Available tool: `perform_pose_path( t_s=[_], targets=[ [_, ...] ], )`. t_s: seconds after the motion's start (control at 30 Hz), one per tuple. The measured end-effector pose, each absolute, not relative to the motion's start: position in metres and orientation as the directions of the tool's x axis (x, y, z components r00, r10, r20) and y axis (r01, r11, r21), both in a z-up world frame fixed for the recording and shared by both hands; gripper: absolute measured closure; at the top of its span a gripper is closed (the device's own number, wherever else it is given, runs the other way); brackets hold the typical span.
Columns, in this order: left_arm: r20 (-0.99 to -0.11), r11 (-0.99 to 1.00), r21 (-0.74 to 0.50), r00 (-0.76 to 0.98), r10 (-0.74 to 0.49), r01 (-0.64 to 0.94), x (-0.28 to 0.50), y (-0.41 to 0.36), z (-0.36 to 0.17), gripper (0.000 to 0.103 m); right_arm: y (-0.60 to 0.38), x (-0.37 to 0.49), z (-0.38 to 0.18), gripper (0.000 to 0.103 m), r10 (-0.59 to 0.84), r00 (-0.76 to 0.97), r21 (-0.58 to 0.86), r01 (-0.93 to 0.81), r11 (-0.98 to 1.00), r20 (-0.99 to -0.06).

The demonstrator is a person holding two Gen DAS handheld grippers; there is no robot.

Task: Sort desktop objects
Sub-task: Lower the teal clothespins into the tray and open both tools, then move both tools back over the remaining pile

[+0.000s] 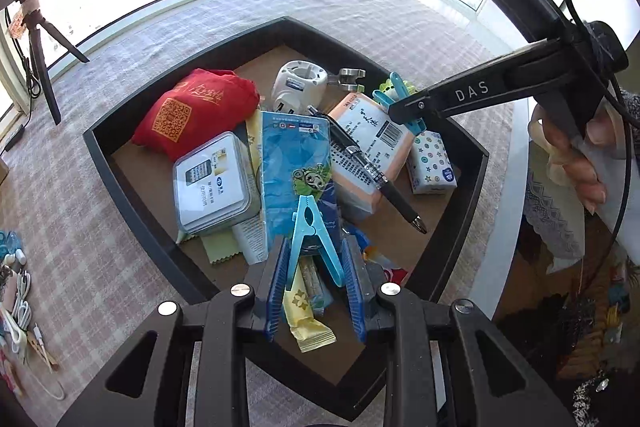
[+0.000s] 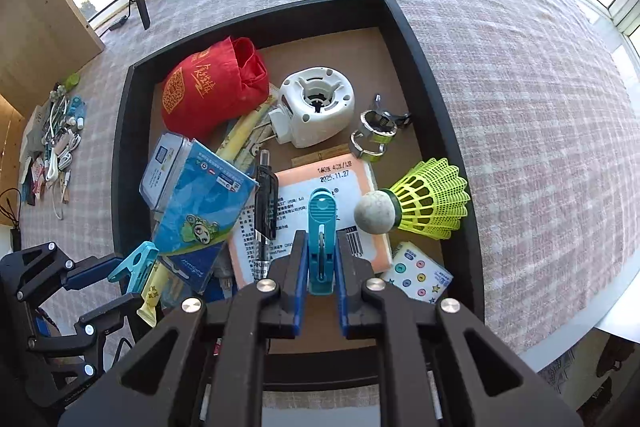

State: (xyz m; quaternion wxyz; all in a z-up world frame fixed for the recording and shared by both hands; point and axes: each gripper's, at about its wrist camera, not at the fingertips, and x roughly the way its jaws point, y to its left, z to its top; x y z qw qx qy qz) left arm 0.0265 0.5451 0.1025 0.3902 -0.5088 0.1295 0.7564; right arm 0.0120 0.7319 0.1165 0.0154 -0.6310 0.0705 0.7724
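Grippers each pinched a blue clothespin over a black tray [image 2: 436,99] of clutter. Left gripper [image 1: 316,279] clamped one peg [image 1: 314,235]; right gripper [image 2: 320,267] clamped another [image 2: 321,243]. Just beyond the right fingertips lay a pink packet [image 2: 360,183], a black pen [image 2: 266,203] and a yellow shuttlecock [image 2: 424,207].
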Motion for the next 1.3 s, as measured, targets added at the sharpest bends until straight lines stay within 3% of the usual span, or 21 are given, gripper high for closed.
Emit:
perform_pose_path(
  t_s=[0.23,0.33,0.8,1.2,1.3],
  targets=[
    [-0.88,-0.652,-0.18,-0.175,0.442,-0.737,0.033,0.568,0.1,0.076,0.745,0.02,0.115,0.091,-0.071,-0.208,0.098,-0.123,-0.988,-0.976],
    [-0.882,-0.668,-0.183,-0.179,0.435,-0.721,0.031,0.568,0.1,0.055,0.745,0.018,0.113,0.086,-0.071,-0.204,0.098,-0.125,-0.987,-0.976],
    [-0.88,-0.757,-0.165,-0.252,0.403,-0.632,0.016,0.504,0.105,0.057,0.693,-0.004,0.13,0.086,-0.081,-0.261,0.091,-0.025,-0.996,-0.962],
    [-0.896,-0.916,-0.144,-0.344,0.281,-0.375,-0.019,0.352,0.099,0.057,0.574,-0.056,0.14,0.085,-0.171,-0.272,0.132,0.158,-0.979,-0.947],
    [-0.901,-0.949,-0.14,-0.361,0.241,-0.283,-0.027,0.305,0.095,0.057,0.537,-0.07,0.141,0.079,-0.187,-0.274,0.132,0.208,-0.969,-0.943]
  ],
)
